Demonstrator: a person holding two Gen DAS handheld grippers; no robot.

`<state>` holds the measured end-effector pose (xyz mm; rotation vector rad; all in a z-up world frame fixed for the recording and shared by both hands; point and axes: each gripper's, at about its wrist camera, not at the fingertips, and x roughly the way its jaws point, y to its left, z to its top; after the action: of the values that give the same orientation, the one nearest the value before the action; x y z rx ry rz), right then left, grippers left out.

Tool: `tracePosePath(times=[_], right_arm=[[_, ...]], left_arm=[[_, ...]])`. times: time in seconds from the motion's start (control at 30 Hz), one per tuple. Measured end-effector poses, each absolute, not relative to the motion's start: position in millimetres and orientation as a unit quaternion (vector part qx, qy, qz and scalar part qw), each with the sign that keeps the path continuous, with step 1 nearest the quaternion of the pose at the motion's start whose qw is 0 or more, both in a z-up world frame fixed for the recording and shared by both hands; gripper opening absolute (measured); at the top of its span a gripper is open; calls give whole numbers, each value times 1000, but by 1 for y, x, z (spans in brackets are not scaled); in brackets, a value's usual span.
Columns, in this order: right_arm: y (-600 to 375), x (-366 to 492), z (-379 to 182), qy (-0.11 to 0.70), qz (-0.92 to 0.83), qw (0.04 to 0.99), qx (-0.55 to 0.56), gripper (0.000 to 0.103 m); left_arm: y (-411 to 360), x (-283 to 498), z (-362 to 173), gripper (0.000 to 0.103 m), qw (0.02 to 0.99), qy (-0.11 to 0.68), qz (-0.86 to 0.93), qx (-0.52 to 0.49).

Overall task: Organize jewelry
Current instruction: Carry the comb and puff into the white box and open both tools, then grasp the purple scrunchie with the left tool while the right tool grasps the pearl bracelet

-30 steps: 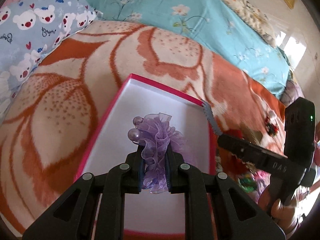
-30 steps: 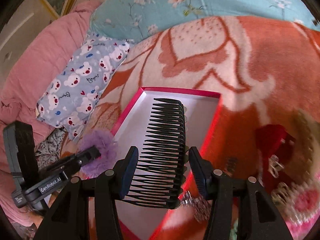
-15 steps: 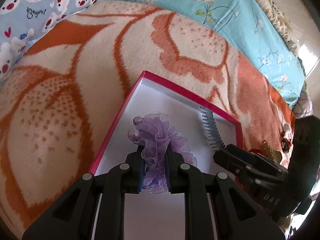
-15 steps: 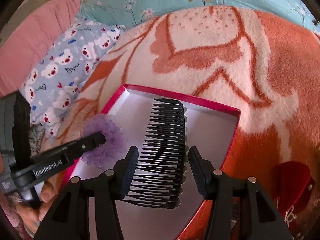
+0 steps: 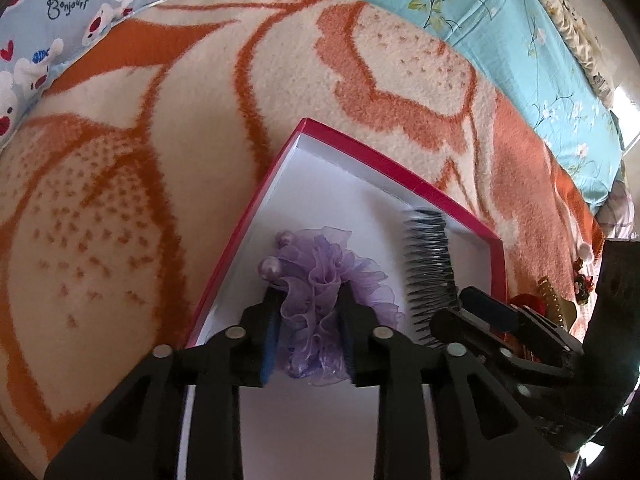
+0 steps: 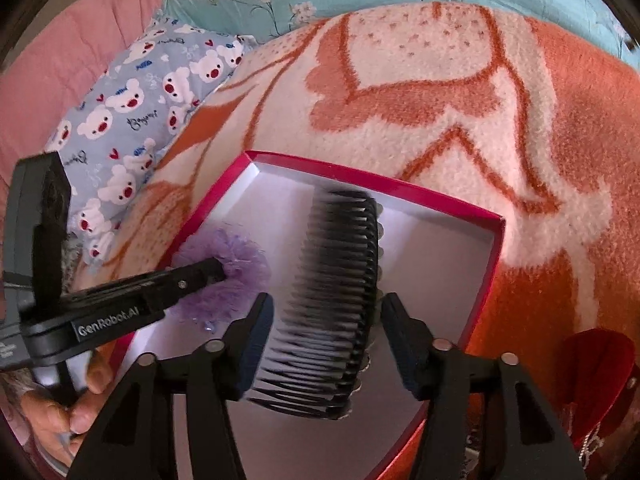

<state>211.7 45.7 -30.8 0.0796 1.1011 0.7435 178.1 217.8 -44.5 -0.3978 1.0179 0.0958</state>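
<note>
Looking down through both wrist cameras, I see a bed covered by a fleecy cream blanket (image 5: pixel 200 128) with big orange leaf shapes. Behind it lies a turquoise flowered quilt (image 5: pixel 500 32), and to one side a blue pillow (image 6: pixel 132 112) printed with white bears; a pink quilt (image 6: pixel 52 60) bunches up past that pillow in the right view.

On the blanket sits a shallow box (image 5: pixel 400 168) with a pink rim and a white floor. My left claw (image 5: pixel 308 320) hangs over its near left part with the purple frilly scrunchie (image 5: pixel 320 276) between the jaws. Those jaws have just been opening and stand narrow; the ruffles still fill the gap, so I cannot tell whether the pads still press on it. Two pearl beads show on the scrunchie's far side.

My right claw (image 6: pixel 326 332) is over the middle of the box. Its jaws have just been opening and now stand wide, clear of the black hair comb (image 6: pixel 336 300) on both sides. The comb looks blurred and lies between them, teeth pointing left.

A red pouch (image 6: pixel 596 364) rests on the blanket outside the box, at the right edge.
</note>
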Motion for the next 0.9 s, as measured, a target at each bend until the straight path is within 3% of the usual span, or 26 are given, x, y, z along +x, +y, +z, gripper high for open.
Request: tracePosePath(times=[0.07, 0.1, 0.9], right_arm=[[44, 210, -28, 509, 348, 786, 43, 73], [41, 209, -25, 509, 345, 788, 43, 74], [-115, 151, 30, 476, 279, 828, 99, 74]], left_arm=[[219, 176, -42, 49, 854, 484, 51, -184], [220, 174, -40, 52, 855, 482, 52, -186], [169, 100, 8, 52, 874, 450, 9, -185]])
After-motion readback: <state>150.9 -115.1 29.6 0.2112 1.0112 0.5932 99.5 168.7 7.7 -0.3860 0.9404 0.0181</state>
